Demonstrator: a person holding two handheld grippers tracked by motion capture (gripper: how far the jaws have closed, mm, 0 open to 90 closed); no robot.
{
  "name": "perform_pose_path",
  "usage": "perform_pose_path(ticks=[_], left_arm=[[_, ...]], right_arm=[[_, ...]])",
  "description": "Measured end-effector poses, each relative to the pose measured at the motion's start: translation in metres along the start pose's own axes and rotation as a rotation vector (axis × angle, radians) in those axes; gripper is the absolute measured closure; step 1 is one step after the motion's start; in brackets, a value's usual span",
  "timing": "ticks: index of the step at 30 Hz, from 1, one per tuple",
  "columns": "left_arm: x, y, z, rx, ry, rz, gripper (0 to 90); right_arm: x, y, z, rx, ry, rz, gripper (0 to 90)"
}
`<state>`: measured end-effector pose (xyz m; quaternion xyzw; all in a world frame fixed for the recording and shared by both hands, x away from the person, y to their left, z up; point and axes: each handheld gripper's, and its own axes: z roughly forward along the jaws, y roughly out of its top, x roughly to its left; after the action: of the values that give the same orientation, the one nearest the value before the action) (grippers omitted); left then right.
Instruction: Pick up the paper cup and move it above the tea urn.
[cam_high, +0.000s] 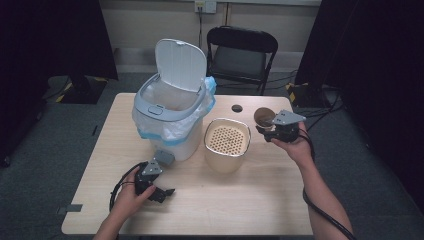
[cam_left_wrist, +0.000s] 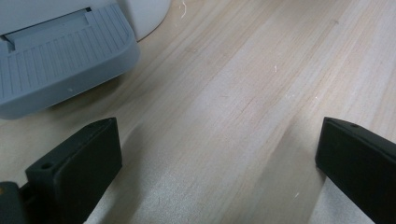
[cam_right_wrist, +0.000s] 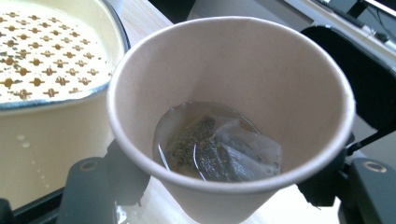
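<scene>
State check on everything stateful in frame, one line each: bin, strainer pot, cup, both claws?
Bin: lid flipped up, liner bag fitted, pedal not pressed.
Strainer pot: upright on the table, perforated insert in place.
Paper cup: held upright, wet tea bag and a little liquid at the bottom.
Left claw: open, empty, low over the table.
Right claw: shut on the paper cup.

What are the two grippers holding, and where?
The right gripper holds the paper cup by its lower sides. The left gripper holds nothing.
</scene>
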<state>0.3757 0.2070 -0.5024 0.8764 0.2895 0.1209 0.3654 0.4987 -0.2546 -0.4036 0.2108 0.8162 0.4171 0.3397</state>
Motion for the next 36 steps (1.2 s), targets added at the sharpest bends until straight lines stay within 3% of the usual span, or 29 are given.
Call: perform_pose_path(ticks=[14,22,36], left_arm=[[0.0,0.0,0.0,0.0,0.0,-0.001,0.0],[0.0,0.0,0.0,0.0,0.0,0.0,0.0],[0.0,0.0,0.0,0.0,0.0,0.0,0.0]], right_arm=[[0.007,0.024,0.003,-0.001,-0.01,-0.134,31.5],[0.01,0.031,0.003,-0.003,-0.031,-0.194,31.9],[0.015,0.044,-0.001,0.0,-0.059,-0.341,32.1]])
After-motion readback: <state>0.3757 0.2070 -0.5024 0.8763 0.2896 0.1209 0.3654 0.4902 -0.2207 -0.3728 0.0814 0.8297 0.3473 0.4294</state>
